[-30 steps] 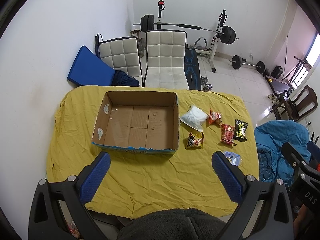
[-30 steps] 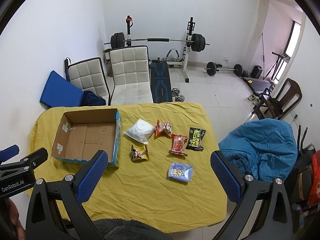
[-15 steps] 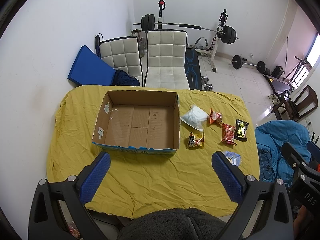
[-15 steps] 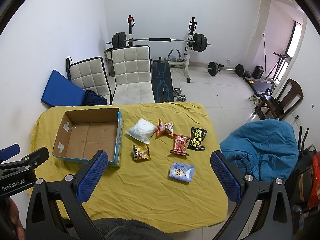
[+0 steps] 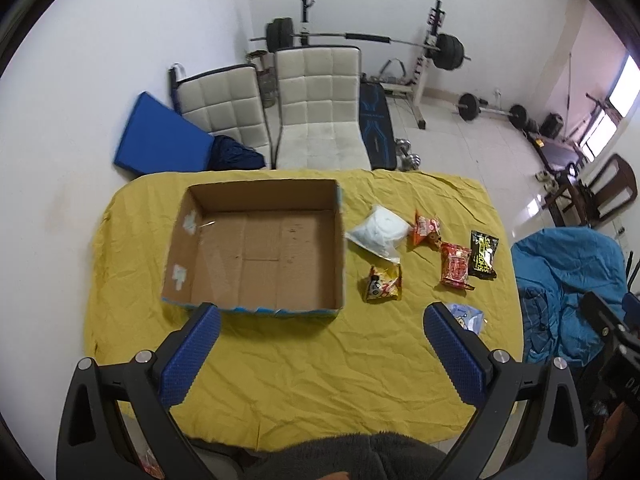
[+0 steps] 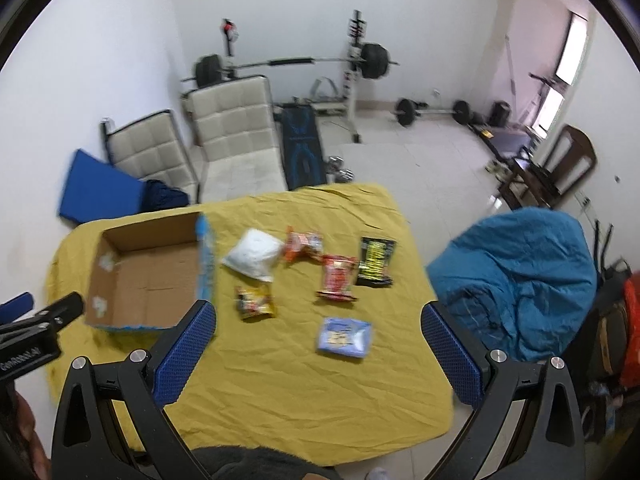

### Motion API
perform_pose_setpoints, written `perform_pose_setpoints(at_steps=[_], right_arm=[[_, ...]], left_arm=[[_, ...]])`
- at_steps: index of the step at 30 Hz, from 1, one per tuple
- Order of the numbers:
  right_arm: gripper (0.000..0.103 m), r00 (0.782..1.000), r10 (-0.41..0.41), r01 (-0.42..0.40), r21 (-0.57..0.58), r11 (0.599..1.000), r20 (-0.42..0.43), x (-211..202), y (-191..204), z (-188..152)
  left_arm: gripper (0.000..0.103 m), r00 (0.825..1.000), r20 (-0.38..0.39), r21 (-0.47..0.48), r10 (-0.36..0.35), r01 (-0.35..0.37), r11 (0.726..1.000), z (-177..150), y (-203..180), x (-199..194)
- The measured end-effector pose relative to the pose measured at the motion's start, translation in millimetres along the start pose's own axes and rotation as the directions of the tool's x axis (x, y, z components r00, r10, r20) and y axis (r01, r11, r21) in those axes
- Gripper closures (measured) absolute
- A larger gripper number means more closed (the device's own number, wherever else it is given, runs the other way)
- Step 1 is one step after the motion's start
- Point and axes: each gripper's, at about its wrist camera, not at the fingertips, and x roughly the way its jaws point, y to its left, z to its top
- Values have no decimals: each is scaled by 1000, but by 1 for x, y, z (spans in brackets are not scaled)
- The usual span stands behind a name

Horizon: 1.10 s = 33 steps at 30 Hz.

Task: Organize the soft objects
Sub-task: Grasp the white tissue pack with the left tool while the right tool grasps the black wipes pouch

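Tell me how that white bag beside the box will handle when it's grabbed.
The white bag looks puffy and rounded, so it probably squashes and sags in a grip. Its clear film edge looks smooth, so it may slip. It seems light for its bulk.

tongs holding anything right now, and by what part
Nothing is held: left tongs and right tongs both hang open above the yellow cloth.

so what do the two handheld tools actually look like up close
Both match: the left tool and right tool each have a black frame with cut-out triangular arms, silver bolts at the joints, and two blue fingers with a dimpled grip texture. White lettering marks the left tool's body in the right wrist view. A dark fuzzy sleeve shows below.
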Motion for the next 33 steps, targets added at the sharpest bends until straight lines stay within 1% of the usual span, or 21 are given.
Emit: perform_pose_setpoints(at_steps=[3,5,7,8,9,12,13,14,15,16,19,21,22,23,25,26,27,29,31,32,33], right_arm=[[0,999,-16,18,46,999,-52,37,-30,10],[0,995,-33,39,68,997,-90,69,-49,17],[0,990,-43,54,80,995,-134,104,-69,22],[0,986,-46,61,89,994,-159,124,-79,24],[0,981,-50,68,94,993,-186,148,-89,26],[0,964,-50,77,92,993,-262,212,-108,31],[0,959,-40,68,91,994,-281,234,-114,33],[0,953,-39,68,86,994,-300,255,-119,35],[0,946,-39,69,81,994,-321,275,-123,37],[0,940,-24,54,78,996,-341,299,-128,39],[0,917,-27,58,66,996,-398,353,-132,45],[0,900,-25,61,68,996,-436,388,-134,46],[0,886,-26,65,69,995,-462,408,-137,46],[0,879,-30,72,71,995,-476,420,-138,46],[0,862,-30,81,80,994,-505,446,-141,45],[0,851,-22,82,92,992,-524,460,-143,44],[0,846,-16,81,98,992,-533,469,-143,44],[0,830,5,70,113,991,-557,489,-143,42],[0,818,20,60,121,991,-574,502,-143,40],[0,811,26,59,126,990,-584,511,-142,39],[0,808,30,59,132,989,-589,515,-142,37]], left_arm=[[0,1000,-13,41,2,-2,999,15,-20,28],[0,999,-35,67,-1,4,998,25,-32,48],[0,998,-66,91,10,-4,996,36,-48,77],[0,996,-85,102,2,6,995,42,-55,92],[0,996,-92,109,-2,12,994,47,-61,105],[0,990,-137,162,23,-1,987,69,-84,157],[0,987,-154,183,39,-10,983,74,-91,174],[0,982,-182,215,48,-8,977,84,-103,199],[0,979,-198,236,49,0,972,90,-110,214],[0,974,-216,267,66,-6,964,96,-118,233],[0,949,-288,352,126,-17,936,109,-142,296],[0,927,-336,395,165,-20,919,113,-153,330],[0,914,-367,407,173,-9,913,114,-157,349],[0,906,-386,416,176,0,909,114,-159,361],[0,881,-425,440,206,3,898,113,-165,391],[0,873,-440,446,212,8,895,112,-165,400],[0,860,-462,450,219,15,893,110,-165,413],[0,840,-489,458,235,18,889,108,-165,430],[0,813,-532,454,237,38,890,103,-164,447],[0,805,-551,440,219,58,896,102,-165,453],[0,793,-581,414,187,90,906,101,-166,459]])
